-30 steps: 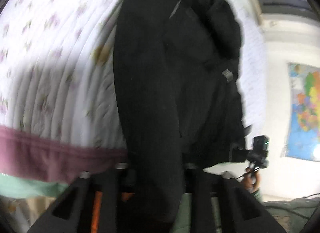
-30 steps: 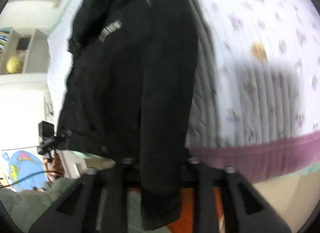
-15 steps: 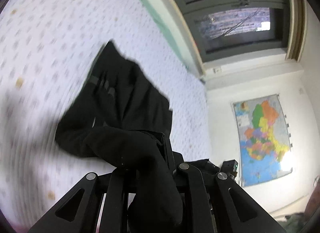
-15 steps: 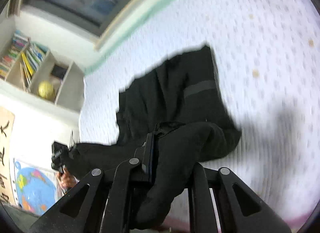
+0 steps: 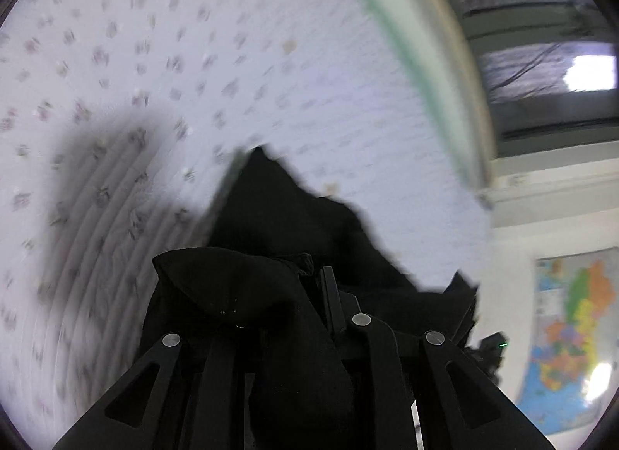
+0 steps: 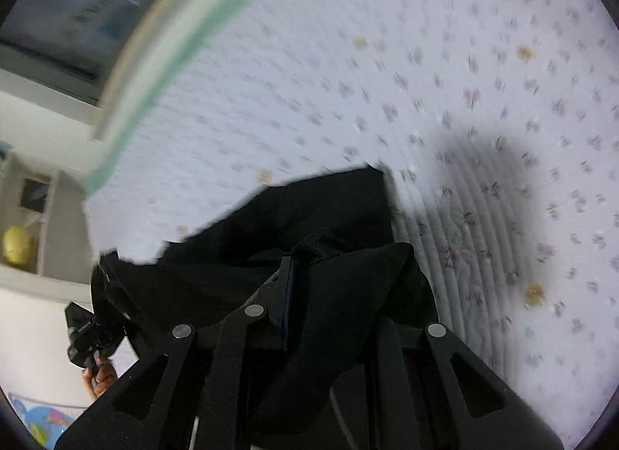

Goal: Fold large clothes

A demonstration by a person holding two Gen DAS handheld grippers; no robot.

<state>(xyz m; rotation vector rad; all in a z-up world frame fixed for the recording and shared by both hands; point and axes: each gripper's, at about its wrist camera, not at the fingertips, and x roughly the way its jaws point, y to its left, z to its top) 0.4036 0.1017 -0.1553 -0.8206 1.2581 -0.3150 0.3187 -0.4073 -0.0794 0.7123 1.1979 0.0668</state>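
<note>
**Black garment pinched at both grippers, hanging over the bed**

Left gripper (image 5: pixel 309 287): jaws are sitting narrow, clamping a bunched fold of the black garment (image 5: pixel 271 218). Cloth is draping over the left finger and spilling down between the finger arms, hiding most of that finger. The right finger's inner edge is showing just beside the bunch.

Right gripper (image 6: pixel 309 256): same picture mirrored. Jaws are pressing close together on a thick wad of the black garment (image 6: pixel 309 202), which is drooping over the right finger and down toward the camera.

Garment is stretching sideways between the two grippers; its far edge is lying on or just above the quilted bedspread (image 5: pixel 193 63). Contact there cannot be told, as the frames are motion-blurred.

Bedspread (image 6: pixel 464 82) is pale with small floral marks, and a dark shadow is falling on it beside the cloth. A wall map (image 5: pixel 572 334) is showing at right in the left view; a shelf with a yellow ball (image 6: pixel 17 245) at left in the right view.
</note>
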